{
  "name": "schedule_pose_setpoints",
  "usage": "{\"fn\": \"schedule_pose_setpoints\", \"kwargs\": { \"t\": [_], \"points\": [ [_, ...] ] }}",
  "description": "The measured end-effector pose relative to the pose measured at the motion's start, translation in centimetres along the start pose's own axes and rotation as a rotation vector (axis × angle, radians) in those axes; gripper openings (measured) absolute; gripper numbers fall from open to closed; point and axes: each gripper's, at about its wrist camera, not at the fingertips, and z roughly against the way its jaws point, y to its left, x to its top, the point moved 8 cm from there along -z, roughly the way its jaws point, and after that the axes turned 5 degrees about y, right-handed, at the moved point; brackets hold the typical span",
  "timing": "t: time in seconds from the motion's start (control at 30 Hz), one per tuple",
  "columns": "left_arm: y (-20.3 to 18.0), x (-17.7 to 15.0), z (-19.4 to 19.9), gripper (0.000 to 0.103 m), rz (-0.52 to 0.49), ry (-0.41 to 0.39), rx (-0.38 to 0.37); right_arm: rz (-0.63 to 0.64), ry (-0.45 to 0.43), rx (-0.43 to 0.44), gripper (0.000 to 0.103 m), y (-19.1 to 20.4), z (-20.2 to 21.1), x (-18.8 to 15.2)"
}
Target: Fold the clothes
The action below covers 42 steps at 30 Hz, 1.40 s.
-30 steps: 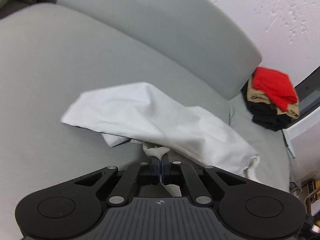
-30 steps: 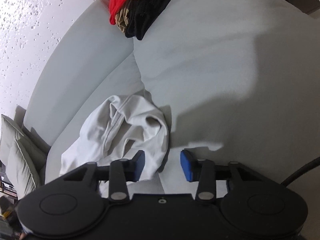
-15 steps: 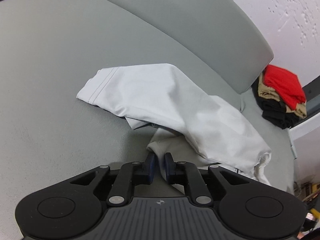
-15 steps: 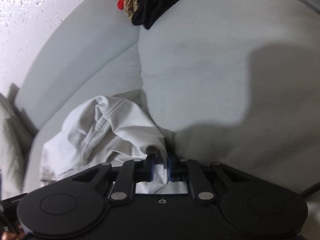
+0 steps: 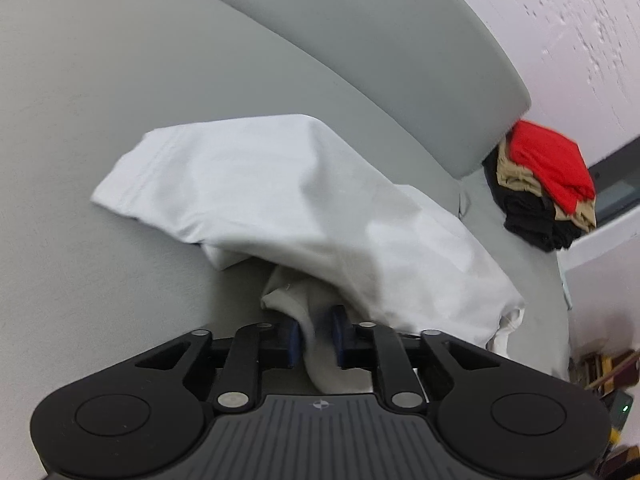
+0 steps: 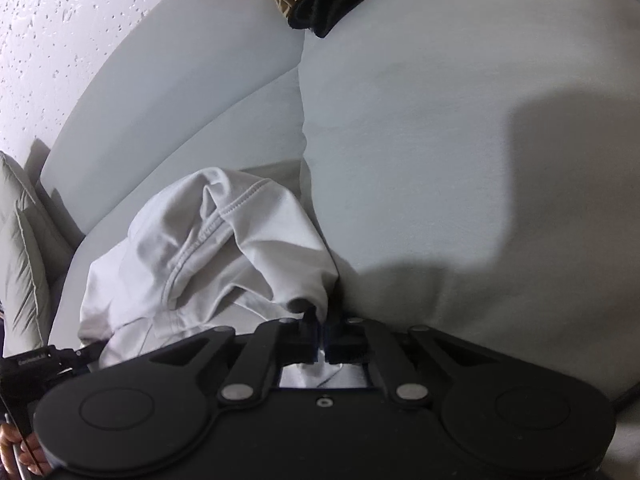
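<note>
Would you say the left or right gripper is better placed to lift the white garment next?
Probably the right gripper: it is shut on the white garment. The left gripper straddles a fold with its jaws apart.

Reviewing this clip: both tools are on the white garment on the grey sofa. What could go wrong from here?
1. The left tool stands partly open around a fold of the crumpled white cotton garment; a lift now would probably let that fold slip out.
2. The right tool is shut on a bunched edge, so it may drag several layers and twist the fold.
3. The garment lies across the grey sofa cushion seam, where cloth might catch.
</note>
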Motion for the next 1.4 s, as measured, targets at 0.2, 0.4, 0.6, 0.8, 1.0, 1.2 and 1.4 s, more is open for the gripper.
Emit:
{"fn": "schedule_pose_setpoints", "kwargs": {
  "t": [0.2,0.4,0.6,0.8,1.0,1.2,1.4],
  "points": [
    [-2.4,-0.3,4.4,0.0,-0.019,-0.017,-0.046,-0.226,0.005,0.202,0.002,0.9,4.6,-1.2],
    [-9.6,7.5,14.5,0.0,-0.062,-0.208,-0.112,-0.41,-0.09,0.531,0.002,7.1,11.8,3.9],
    [-15.9,11.0,30.4,0.0,-0.165,-0.532,-0.141,-0.284,-0.492,0.697,0.002,14.7,27.7,9.9],
    [-15.3,4.8,37.1,0.0,-0.182,-0.686,-0.165,-0.221,-0.451,0.659,0.002,15.2,31.0,4.0],
    [-18.5,2.2,44.9,0.0,-0.237,-0.904,-0.224,-0.021,-0.61,0.705,0.002,20.7,40.1,2.5],
    [-20.2,3.0,46.2,0.0,-0.273,-0.96,-0.191,0.089,-0.684,0.635,0.002,23.2,42.8,2.7],
    [-14.3,12.4,32.9,0.0,-0.18,-0.709,-0.037,0.027,-0.511,0.472,0.002,22.6,30.5,9.0]
  ]
}}
